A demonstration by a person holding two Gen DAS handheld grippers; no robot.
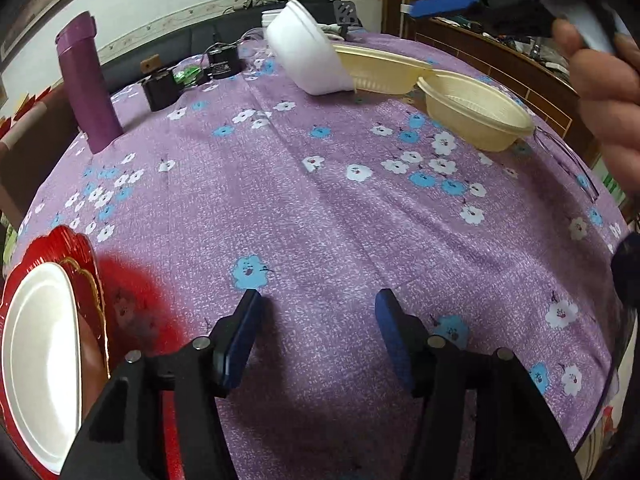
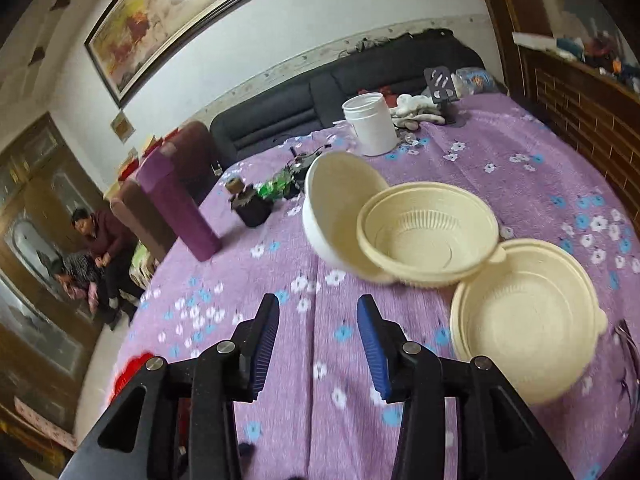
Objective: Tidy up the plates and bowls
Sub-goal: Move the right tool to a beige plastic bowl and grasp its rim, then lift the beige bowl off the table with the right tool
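My left gripper (image 1: 316, 300) hangs over bare purple floral tablecloth (image 1: 320, 208), its blue pads parted about halfway with only cloth showing between them. Taking the white bowl (image 1: 306, 54) as my landmark: from the left gripper up to that bowl the cloth lies open and uncluttered, plenty of room to travel. Far to the near-left of the bowl, at the table's rim beside my left finger, a white plate (image 1: 40, 360) sits on a red plate (image 1: 82, 256).

My right gripper (image 2: 318, 308) is also over bare cloth, pads moderately apart and gripping nothing. The white bowl (image 2: 340, 216) is tipped on its side, leaning against a cream bowl (image 2: 428, 232) just to its right; a second cream bowl (image 2: 524, 320) sits nearer me and further right, its rim touching the first. It lies close to the table's right edge. Left of the white bowl stands a purple flask (image 2: 176, 208), with small dark items between. Behind the bowl is a white tub (image 2: 370, 124).
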